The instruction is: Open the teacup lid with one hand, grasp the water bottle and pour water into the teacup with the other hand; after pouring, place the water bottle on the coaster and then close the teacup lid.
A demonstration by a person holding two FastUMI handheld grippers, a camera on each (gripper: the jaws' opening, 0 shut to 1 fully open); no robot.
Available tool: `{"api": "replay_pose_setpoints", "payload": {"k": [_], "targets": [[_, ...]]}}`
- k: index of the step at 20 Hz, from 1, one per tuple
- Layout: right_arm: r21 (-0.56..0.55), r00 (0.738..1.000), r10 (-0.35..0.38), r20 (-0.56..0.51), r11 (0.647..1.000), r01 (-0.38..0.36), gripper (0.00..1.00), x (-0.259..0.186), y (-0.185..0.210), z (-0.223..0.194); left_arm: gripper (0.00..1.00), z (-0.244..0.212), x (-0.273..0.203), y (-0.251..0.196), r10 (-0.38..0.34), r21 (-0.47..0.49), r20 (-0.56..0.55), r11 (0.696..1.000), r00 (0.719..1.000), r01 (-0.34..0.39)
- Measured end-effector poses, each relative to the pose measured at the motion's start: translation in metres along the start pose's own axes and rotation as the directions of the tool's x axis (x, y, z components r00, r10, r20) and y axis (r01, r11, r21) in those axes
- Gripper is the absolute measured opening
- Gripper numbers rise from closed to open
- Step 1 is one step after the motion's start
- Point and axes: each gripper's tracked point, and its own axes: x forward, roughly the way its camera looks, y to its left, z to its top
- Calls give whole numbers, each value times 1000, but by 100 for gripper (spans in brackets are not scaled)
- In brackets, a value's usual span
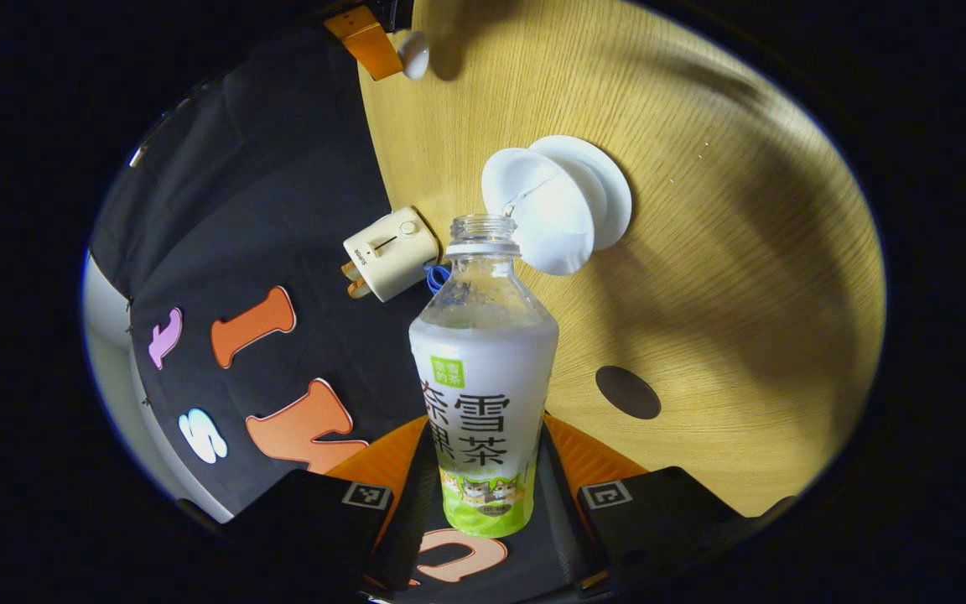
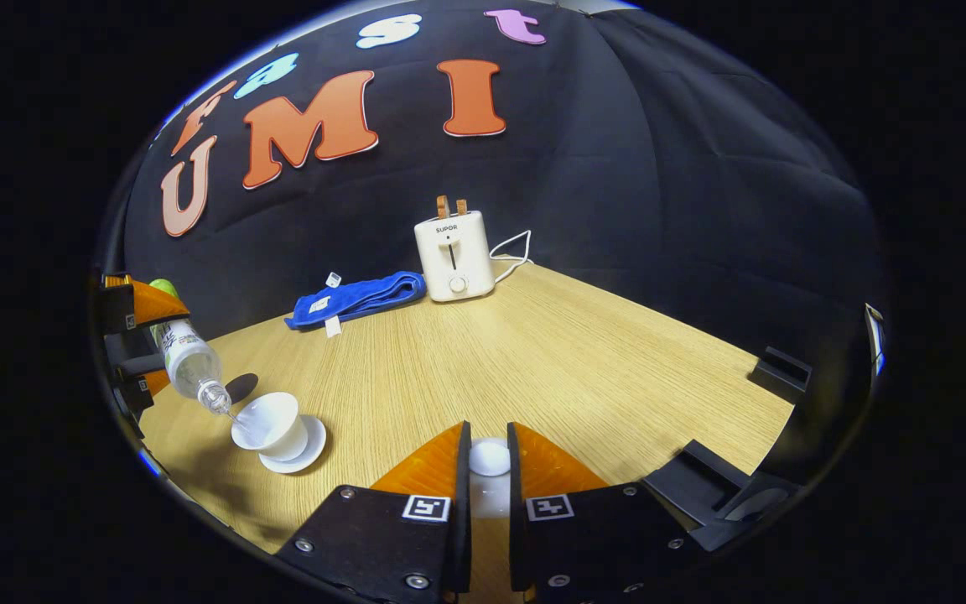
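Observation:
My left gripper point(image 1: 483, 470) is shut on the water bottle point(image 1: 483, 377), a clear uncapped bottle with a white and green label, tipped toward the white teacup point(image 1: 546, 218). A thin stream of water runs from its mouth into the open cup, which stands on a white saucer point(image 1: 609, 189). In the right gripper view the same bottle point(image 2: 188, 361) leans over the teacup point(image 2: 269, 424) at the left. My right gripper point(image 2: 488, 461) is shut on the white knob of the teacup lid point(image 2: 489, 457), held above the table away from the cup. A dark round coaster point(image 1: 627, 392) lies on the table near the bottle.
A white toaster point(image 2: 454, 256) with toast in it stands at the back of the wooden table point(image 2: 584, 361), a blue cloth point(image 2: 357, 299) lying to its left. Its white cord point(image 2: 512, 249) trails to the right. A black fixture point(image 2: 776, 373) sits at the table's right edge.

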Motion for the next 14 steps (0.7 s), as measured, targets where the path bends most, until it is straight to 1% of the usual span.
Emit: {"api": "replay_pose_setpoints", "payload": {"k": [1,2,4,5,7,9,10,11,12,13,14], "targets": [[-1,1000,2,1,1000,-2,19,0,1,0,65,-2,1,-1,-3,5,-1,1000,1000,3],[-1,1000,3,1,1000,-3,18,0,1,0,65,-1,2,1,2,14,0,1000,1000,-2],[-4,1000,4,0,1000,-4,19,-1,3,0,70,-2,-1,2,11,27,-2,1000,1000,-11],[-3,1000,5,0,1000,-5,19,-1,3,0,65,-1,0,2,12,28,-1,1000,1000,-12],[-6,1000,9,0,1000,-9,19,-1,4,-1,65,-1,0,0,6,26,2,1000,1000,-6],[-10,1000,8,0,1000,-8,19,-1,4,-1,65,-2,2,-1,-2,59,5,998,1000,1],[-8,1000,8,-2,1000,-8,19,-1,5,-1,68,-1,2,-1,0,77,8,997,1000,-1],[-7,1000,7,-2,1000,-7,19,-1,5,-2,65,-1,1,-1,-2,91,9,996,1000,1],[-6,1000,7,-4,1000,-7,19,-1,5,-2,70,1,1,0,1,101,10,995,1000,-2],[-5,1000,8,-6,1000,-8,19,0,4,-3,65,2,-1,4,10,109,12,994,1000,-11],[-5,1000,10,-9,1000,-10,18,0,5,-4,65,4,-2,6,17,113,15,993,1000,-19]]}}
